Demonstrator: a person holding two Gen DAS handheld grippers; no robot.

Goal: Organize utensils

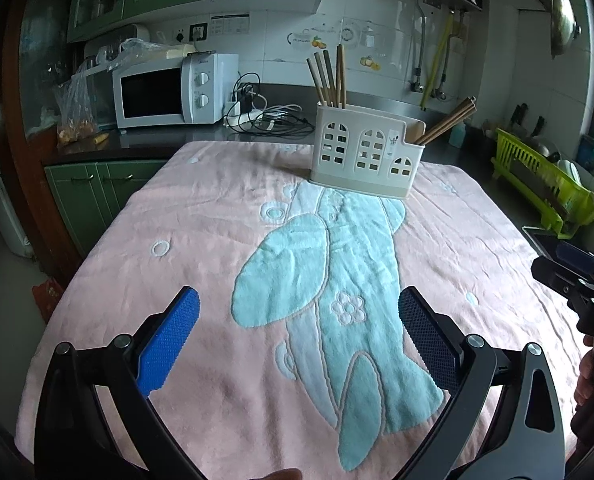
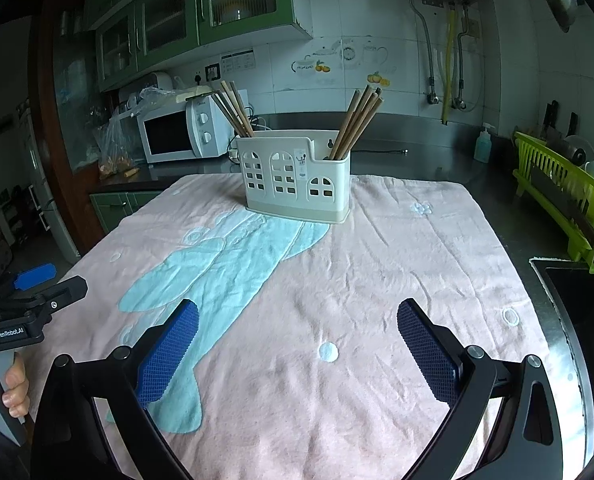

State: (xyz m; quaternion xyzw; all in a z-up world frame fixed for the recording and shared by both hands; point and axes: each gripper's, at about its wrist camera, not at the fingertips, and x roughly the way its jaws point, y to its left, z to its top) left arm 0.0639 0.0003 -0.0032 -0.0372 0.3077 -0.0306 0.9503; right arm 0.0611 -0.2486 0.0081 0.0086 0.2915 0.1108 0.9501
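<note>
left gripper: jaws spread, empty | right gripper: jaws spread, empty | chopstick holder: upright on towel, well ahead of both grippers, chopsticks inside

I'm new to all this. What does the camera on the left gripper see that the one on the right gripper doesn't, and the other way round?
Only the left wrist view shows the tangle of cables beside the microwave, plus the right gripper at its edge. Only the right wrist view shows the soap bottle and a hand gripping the left gripper's handle. Both show the white utensil holder with two bunches of chopsticks, the pink towel and the green dish rack. Both grippers are open and empty.
</note>
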